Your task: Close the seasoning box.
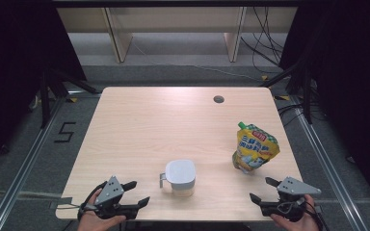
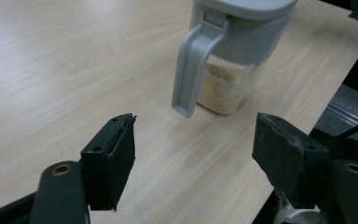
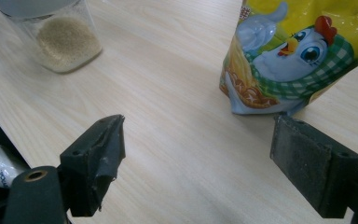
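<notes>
We have both tools low at the near edge of the table (image 1: 139,115), and the work in hand looks like taking hold of the lidded jar (image 1: 180,177) that stands near the middle of that edge, with a pale grainy filling showing through its clear lower half. The left gripper (image 1: 136,193) sits just left of the jar with its jaws spread wide and nothing between them, and in the left gripper view the jar's grey handle (image 2: 192,65) hangs a little ahead of the pads, pointing toward us. To do this well, we judge that we should line the open claw up square with the handle, slide in level so one pad passes each side of it, and close only once the handle sits deep between the pads, not at their tips, since a shallow pinch on that smooth plastic could let the jar swing or tip. The right gripper (image 1: 265,190) waits at the near right, its jaws likewise apart and empty, facing the yellow spouted pouch (image 1: 254,147) that stands a little farther back on the right, well apart from the jar.
</notes>
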A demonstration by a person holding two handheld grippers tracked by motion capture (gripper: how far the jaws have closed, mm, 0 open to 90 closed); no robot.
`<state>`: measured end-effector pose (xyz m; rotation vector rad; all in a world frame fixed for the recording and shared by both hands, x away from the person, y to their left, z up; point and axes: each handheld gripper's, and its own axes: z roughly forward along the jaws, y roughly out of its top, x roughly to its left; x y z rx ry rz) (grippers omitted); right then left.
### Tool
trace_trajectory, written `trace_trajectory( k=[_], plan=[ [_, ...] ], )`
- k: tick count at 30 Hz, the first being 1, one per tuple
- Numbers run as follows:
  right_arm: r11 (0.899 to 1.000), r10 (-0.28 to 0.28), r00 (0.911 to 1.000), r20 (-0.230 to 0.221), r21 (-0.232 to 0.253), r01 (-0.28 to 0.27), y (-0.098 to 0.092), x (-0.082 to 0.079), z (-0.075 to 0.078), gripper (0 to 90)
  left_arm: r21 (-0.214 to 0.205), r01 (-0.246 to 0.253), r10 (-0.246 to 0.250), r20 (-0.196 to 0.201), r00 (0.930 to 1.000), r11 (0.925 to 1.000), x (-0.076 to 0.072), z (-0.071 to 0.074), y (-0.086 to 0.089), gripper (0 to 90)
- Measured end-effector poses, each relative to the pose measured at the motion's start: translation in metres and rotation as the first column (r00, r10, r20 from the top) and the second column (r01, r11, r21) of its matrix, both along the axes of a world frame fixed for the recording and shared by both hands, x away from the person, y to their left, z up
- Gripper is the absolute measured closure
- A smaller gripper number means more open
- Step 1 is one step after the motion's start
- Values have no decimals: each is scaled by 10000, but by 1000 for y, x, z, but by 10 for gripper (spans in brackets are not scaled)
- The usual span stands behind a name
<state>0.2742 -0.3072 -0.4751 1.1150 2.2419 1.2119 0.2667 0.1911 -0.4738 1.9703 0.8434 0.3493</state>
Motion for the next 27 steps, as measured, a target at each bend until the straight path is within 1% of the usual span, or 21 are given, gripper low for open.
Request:
trace_trajectory(
  k=[1,2,6,7,8,9,10,11,12,13,14,15,16,17,19,20,21,24,25,26,27],
  plan=[
    [9999,122,9999,75,32,-122,0,1,-1,187,-86,-3,2,-74,10000,10000,-1,-1,-1,284],
    [9999,-36,9999,-93,159,37,2,-1,-1,187,-27,-14,13,-116,9999,10000,-3,-3,-2,281],
    [9997,245,9997,-22,40,-245,0,1,-2,186,458,144,-132,-259,9996,9988,-7,-12,-3,276],
    [9996,287,9996,76,7,-287,0,1,-3,185,879,268,-244,-282,9993,9958,-8,-13,-2,272],
    [9994,337,9993,163,-105,-336,0,2,-3,184,1092,288,-262,-250,9993,9936,-8,-14,-3,270],
    [10000,56,9998,-176,50,-56,2,-2,-3,183,1092,246,-221,-237,9995,9937,-8,-15,-4,269],
    [10000,3,9994,-340,-74,-6,3,-3,-3,182,674,181,-159,-318,9994,9976,-10,-16,-6,267],
    [9997,154,9999,-26,-170,-155,2,-2,-3,180,741,196,-179,-229,9996,9971,-9,-17,-6,266],
    [9999,100,9994,-334,-117,-104,3,-3,-4,177,673,145,-129,-236,9996,9976,-9,-17,-6,263],
    [9997,151,9998,-107,-207,-154,3,-2,-4,176,673,145,-129,-236,9996,9976,-9,-17,-6,258],
    [9997,151,9998,-107,-207,-154,3,-2,-4,176,1106,207,-176,-286,9994,9937,-8,-15,-3,258],
    [9996,162,9998,-127,-231,-165,3,-2,-4,176,894,200,-181,-224,9996,9958,-8,-16,-4,250],
    [9996,180,9997,-147,-207,-183,3,-2,-5,176,894,200,-181,-224,9996,9958,-8,-16,-4,247],
    [9992,329,9995,-23,-215,-330,2,0,-5,175,981,141,-99,-431,9990,9951,-8,-16,-3,245],
    [9997,219,9993,-312,-49,-220,4,-2,-5,174,1138,119,-80,-349,9994,9934,-7,-16,-2,243],
    [9997,201,9996,-202,-95,-203,3,-1,-6,174,784,-3,39,-449,9990,9969,-8,-18,-4,242],
    [9990,378,9993,-43,-254,-379,1,1,-6,174,1046,38,1,-370,9993,9945,-6,-18,-2,241],
    [9997,105,9996,-280,-223,-111,3,-2,-6,170,986,63,-16,-474,9989,9951,-6,-18,-2,236],
    [9996,152,9996,-224,-251,-157,3,-1,-6,168,1219,191,-141,-418,9990,9924,-4,-17,1,234],
    [9996,152,9996,-224,-251,-157,3,-1,-6,168,1219,191,-141,-418,9990,9924,-4,-17,1,233],
    [9985,298,9995,-140,-449,-304,1,1,-7,168,1046,-97,147,-472,9988,9945,-4,-19,0,232]
  ],
)
